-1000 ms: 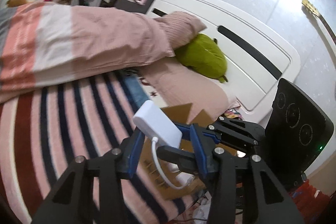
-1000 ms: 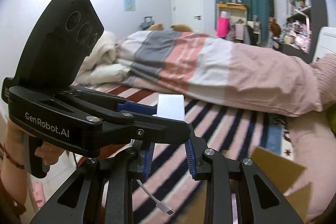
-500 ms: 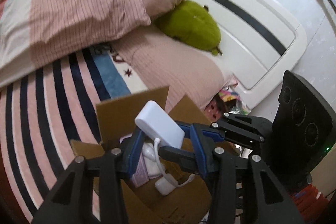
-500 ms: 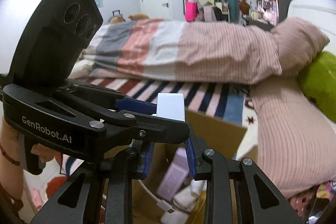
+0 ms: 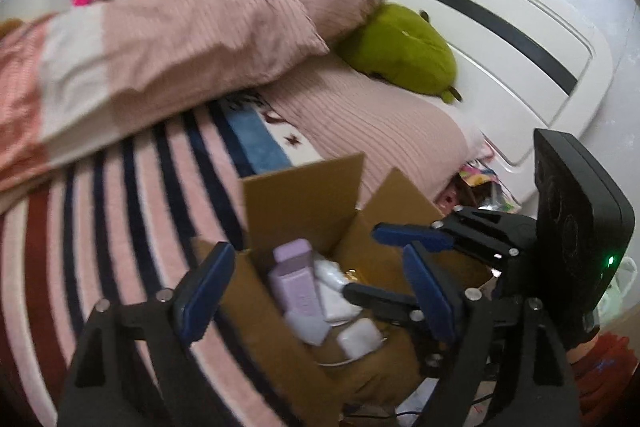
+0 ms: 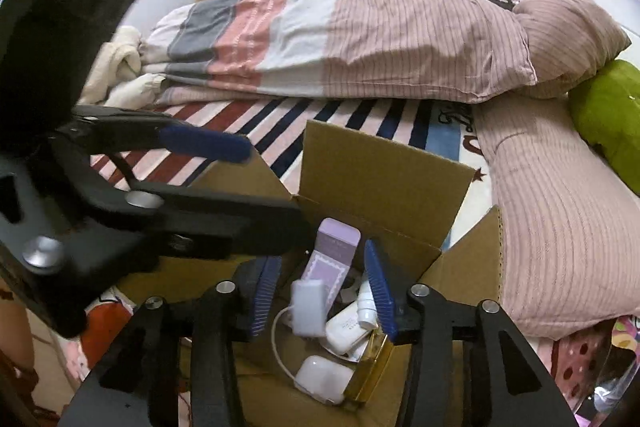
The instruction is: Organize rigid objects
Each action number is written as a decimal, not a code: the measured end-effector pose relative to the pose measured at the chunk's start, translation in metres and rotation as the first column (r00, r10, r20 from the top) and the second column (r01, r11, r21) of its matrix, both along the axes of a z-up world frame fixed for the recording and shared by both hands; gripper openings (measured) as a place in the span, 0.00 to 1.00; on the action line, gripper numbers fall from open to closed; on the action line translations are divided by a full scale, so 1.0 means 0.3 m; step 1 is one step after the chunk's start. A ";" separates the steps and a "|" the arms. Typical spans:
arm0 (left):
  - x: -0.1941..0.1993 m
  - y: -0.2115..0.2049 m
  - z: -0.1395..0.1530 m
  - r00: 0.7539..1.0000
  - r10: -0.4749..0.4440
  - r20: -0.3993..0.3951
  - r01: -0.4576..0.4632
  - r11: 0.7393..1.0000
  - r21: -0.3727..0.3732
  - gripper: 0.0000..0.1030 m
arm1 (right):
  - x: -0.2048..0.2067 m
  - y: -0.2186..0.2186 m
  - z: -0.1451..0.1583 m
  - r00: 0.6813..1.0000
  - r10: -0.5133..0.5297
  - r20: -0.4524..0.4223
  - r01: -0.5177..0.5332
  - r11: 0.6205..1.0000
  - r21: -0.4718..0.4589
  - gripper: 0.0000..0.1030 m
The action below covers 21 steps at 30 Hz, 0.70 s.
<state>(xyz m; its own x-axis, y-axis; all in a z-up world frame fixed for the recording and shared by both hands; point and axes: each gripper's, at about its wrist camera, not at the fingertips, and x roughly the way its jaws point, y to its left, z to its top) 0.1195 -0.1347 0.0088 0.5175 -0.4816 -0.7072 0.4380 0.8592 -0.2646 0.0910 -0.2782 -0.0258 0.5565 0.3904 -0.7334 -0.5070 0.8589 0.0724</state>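
I am looking at the big striped bed (image 6: 280, 131) with the cardboard box (image 6: 380, 167) sitting at its near edge to collect hard things. The white charger (image 6: 308, 307) is dropping inside it. I am holding my left gripper (image 5: 316, 287) and right gripper (image 6: 320, 291) wide apart, gripping nothing.

Both wrist views close above the open cardboard box (image 5: 304, 195), angled down across the bed (image 6: 400, 39), sharing both.

My two claws hang over the cardboard box (image 6: 384, 167), which sits on the bed (image 5: 120, 195). Inside it, the tall carton (image 6: 334, 259) lies at twelve o'clock and the charger (image 6: 322, 379) at six. The plush (image 5: 400, 55) lies at two o'clock, against the headboard (image 5: 520, 39).
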 end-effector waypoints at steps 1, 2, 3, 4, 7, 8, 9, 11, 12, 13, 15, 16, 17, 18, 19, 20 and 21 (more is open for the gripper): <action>-0.010 0.019 0.009 1.000 0.020 0.013 -0.020 1.000 0.005 0.81 | -0.005 0.005 0.007 1.000 0.004 0.008 -0.004 1.000 0.003 0.48; -0.027 0.042 0.018 0.998 0.048 0.030 -0.048 0.999 0.012 0.82 | -0.015 0.011 0.018 1.000 0.011 0.023 -0.011 1.000 0.008 0.54; -0.047 0.068 0.029 0.995 0.080 0.052 -0.081 0.996 0.022 0.82 | -0.024 0.019 0.027 0.999 0.018 0.038 -0.019 1.000 0.011 0.58; -0.061 0.091 0.040 0.992 0.105 0.071 -0.108 0.994 0.032 0.85 | -0.034 0.026 0.038 0.998 0.029 0.056 -0.029 0.999 0.014 0.60; -0.114 0.166 0.068 0.975 0.179 0.135 -0.186 0.982 0.041 0.86 | -0.066 0.054 0.074 0.992 0.043 0.120 -0.046 0.999 0.025 0.79; -0.131 0.191 0.074 0.968 0.202 0.148 -0.209 0.977 0.038 0.87 | -0.071 0.060 0.086 0.989 0.049 0.138 -0.054 0.998 0.032 0.84; -0.151 0.224 0.082 0.959 0.232 0.165 -0.241 0.970 0.036 0.87 | -0.086 0.069 0.102 0.985 0.058 0.165 -0.066 0.997 0.041 0.87; -0.173 0.263 0.089 0.942 0.279 0.185 -0.290 0.956 0.035 0.88 | -0.106 0.086 0.124 0.978 0.071 0.198 -0.082 0.996 0.048 0.93; -0.189 0.297 0.094 0.929 0.314 0.194 -0.326 0.945 0.030 0.88 | -0.116 0.096 0.138 0.973 0.080 0.215 -0.094 0.994 0.055 0.94; -0.197 0.314 0.093 0.923 0.332 0.195 -0.344 0.939 0.026 0.88 | -0.125 0.103 0.146 0.971 0.085 0.225 -0.102 0.993 0.065 0.94; -0.223 0.370 0.092 0.901 0.384 0.203 -0.394 0.919 0.013 0.88 | -0.136 0.114 0.167 0.966 0.096 0.238 -0.122 0.988 0.097 0.97; -0.238 0.387 0.090 0.894 0.397 0.208 -0.409 0.912 0.015 0.88 | -0.138 0.116 0.174 0.966 0.099 0.239 -0.128 0.986 0.109 0.98; -0.249 0.410 0.085 0.883 0.419 0.214 -0.433 0.901 0.024 0.88 | -0.141 0.120 0.180 0.966 0.099 0.240 -0.132 0.983 0.124 1.00; -0.260 0.424 0.079 0.874 0.434 0.217 -0.451 0.892 0.032 0.88 | -0.140 0.118 0.183 0.965 0.099 0.243 -0.133 0.982 0.131 1.00; -0.266 0.435 0.073 0.867 0.448 0.219 -0.467 0.884 0.039 0.88 | -0.142 0.122 0.186 0.964 0.099 0.247 -0.134 0.982 0.132 1.00; -0.273 0.453 0.066 0.860 0.461 0.219 -0.480 0.876 0.041 0.88 | -0.143 0.126 0.187 0.963 0.102 0.249 -0.138 0.981 0.133 1.00; -0.277 0.463 0.061 0.857 0.469 0.216 -0.488 0.872 0.042 0.88 | -0.146 0.131 0.187 0.962 0.102 0.252 -0.139 0.981 0.133 1.00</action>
